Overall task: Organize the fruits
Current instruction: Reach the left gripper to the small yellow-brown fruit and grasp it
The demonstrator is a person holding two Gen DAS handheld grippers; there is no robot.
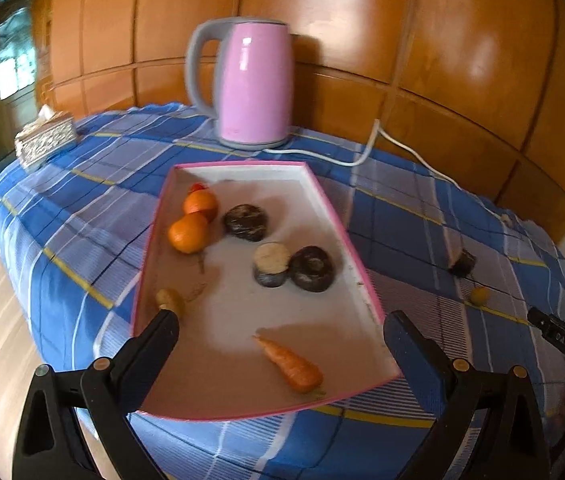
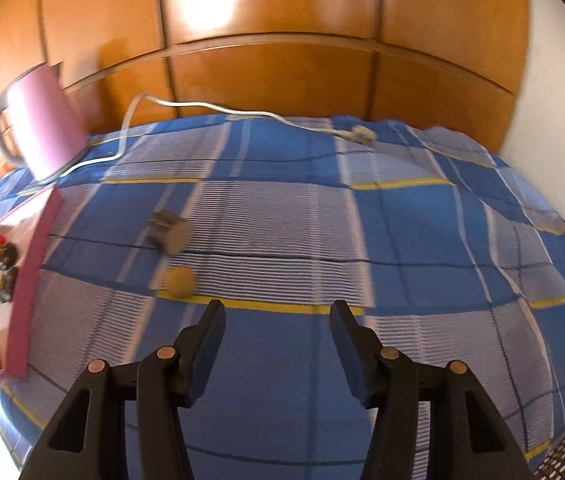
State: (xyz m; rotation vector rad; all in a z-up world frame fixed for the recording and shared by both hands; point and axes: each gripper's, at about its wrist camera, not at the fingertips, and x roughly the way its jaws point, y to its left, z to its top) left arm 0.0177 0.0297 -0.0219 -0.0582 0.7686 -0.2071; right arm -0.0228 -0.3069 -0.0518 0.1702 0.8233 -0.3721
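While a blue plaid cloth covers the whole table, the biggest thing standing on it is a pink kettle at the far edge, its white cord trailing off to the right along the wood-panelled wall. Near the far left corner sits a patterned tissue box.

Just in front of the kettle lies a shallow pink-rimmed tray with a white floor. Inside it, two oranges touch each other by the left wall, with something small and red behind the far one. Three dark round pieces lie toward the middle and right; two of them touch, and one shows a pale cut face. A carrot lies at the near end, and a small yellowish fruit rests against the near left wall.

Outside the tray, on the cloth to its right, are a dark cut chunk and, nearer, a small round yellowish fruit, apart from each other; motion blur makes it hard to say what kind they are.

The left gripper hangs over the tray's near end, its fingers spread wide with nothing between them. The right gripper is over bare cloth just right of the small fruit, jaws moderately apart and empty.
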